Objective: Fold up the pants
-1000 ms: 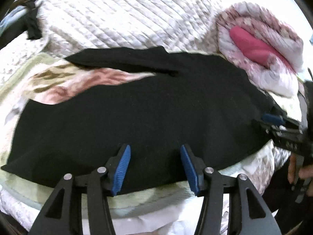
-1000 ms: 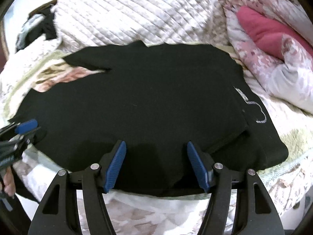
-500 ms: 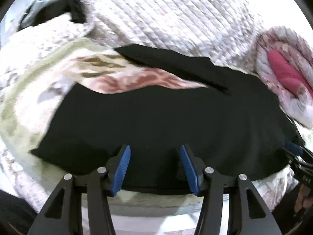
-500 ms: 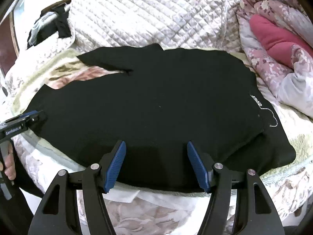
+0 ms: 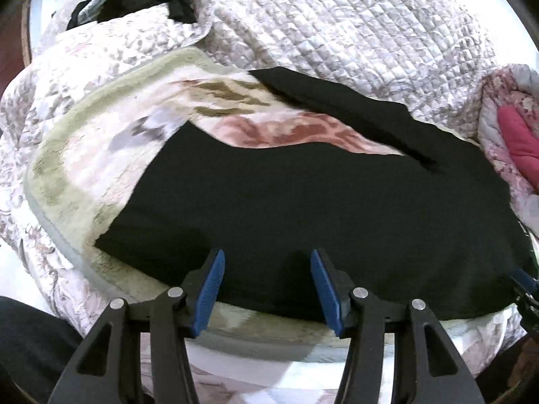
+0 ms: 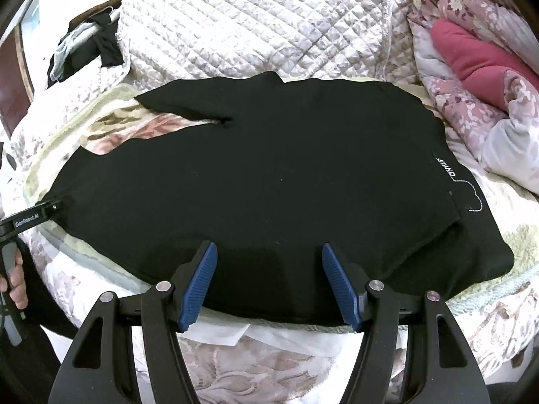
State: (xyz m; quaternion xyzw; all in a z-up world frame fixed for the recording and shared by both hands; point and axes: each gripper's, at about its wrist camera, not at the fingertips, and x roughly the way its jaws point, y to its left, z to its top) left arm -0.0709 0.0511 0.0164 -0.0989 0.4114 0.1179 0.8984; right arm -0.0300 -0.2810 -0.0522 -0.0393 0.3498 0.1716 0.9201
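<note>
Black pants (image 5: 320,215) lie spread flat on a bed, their two legs running to the left with a gap of floral blanket between them. In the right wrist view the pants (image 6: 269,181) show white lettering at the right end. My left gripper (image 5: 266,286) is open and empty, its blue pads over the near edge of the near leg. My right gripper (image 6: 269,279) is open and empty over the near edge of the pants toward the waist end. The left gripper also shows at the left edge of the right wrist view (image 6: 30,217).
A floral fleece blanket (image 5: 101,155) lies under the pants. A white quilted cover (image 6: 269,27) rises behind. A bundled pink floral quilt (image 6: 481,77) sits at the right. Dark clothes (image 6: 87,47) hang at the far left. The bed's near edge (image 6: 269,363) is just below the grippers.
My left gripper has moved left along the near edge toward the leg end. My right gripper has drawn back and lifted slightly. Both stay open.
</note>
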